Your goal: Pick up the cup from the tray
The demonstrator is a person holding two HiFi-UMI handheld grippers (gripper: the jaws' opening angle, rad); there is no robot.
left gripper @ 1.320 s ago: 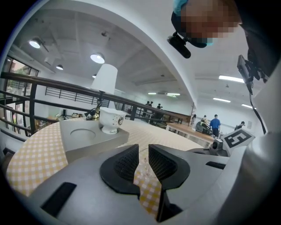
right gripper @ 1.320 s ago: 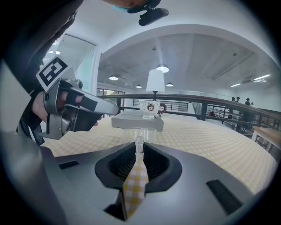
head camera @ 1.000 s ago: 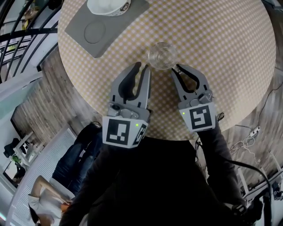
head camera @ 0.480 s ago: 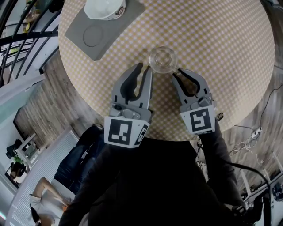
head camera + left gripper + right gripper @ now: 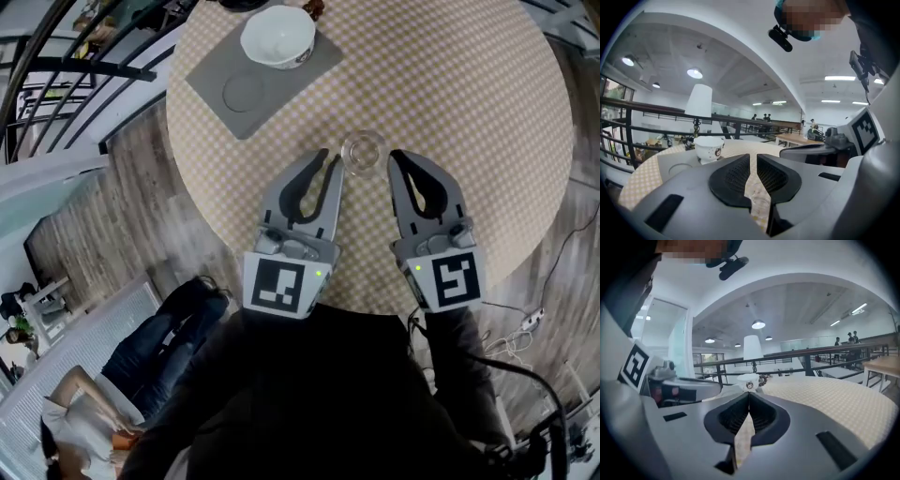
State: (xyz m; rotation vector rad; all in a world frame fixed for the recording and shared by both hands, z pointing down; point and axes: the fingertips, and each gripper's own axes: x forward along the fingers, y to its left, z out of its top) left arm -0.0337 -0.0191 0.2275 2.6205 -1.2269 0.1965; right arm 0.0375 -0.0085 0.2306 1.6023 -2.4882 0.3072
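left hand-held gripper (image 5: 330, 159) and right hand-held gripper (image 5: 397, 157), jaws together and empty, flank the glass (image 5: 363, 153), seemingly not yet reaching for the cup (image 5: 277, 36) on the tray (image 5: 220, 84) beyond it.

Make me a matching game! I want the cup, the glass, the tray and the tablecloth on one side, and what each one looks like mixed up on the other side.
Things:
1. cup
2. glass
3. tray
4. tablecloth

Looks:
A. plain grey
B. little yellow and white checks
C. white, with a small picture on its side
D. see-through

Right pairs: 1-C, 2-D, 3-A, 4-B.
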